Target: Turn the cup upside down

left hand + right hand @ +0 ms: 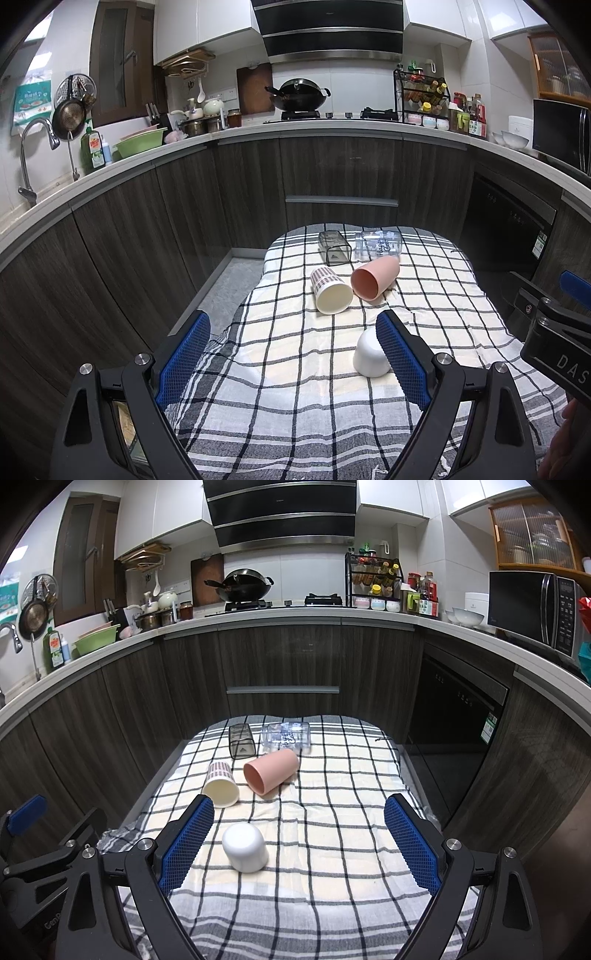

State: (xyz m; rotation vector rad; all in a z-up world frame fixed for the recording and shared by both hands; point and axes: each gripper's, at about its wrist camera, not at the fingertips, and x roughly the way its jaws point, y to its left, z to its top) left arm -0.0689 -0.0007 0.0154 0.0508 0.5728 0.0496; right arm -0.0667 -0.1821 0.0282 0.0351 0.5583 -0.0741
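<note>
Right wrist view: white cup [244,847] stands inverted beside right tongs' [299,843] left pad.

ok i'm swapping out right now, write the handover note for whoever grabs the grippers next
Left gripper: open, holding nothing, above the near part of the checked cloth.
Right gripper: open, holding nothing, a little behind the white cup.
Done: the white cup already stands upside down, base up, nearest to you.
Left: four cups lie on their sides farther back. The patterned cup and pink cup have their mouths toward you; behind them are the dark clear cup and the clear printed cup.
Likely next: the patterned or pink cup, as they are closest.
</note>
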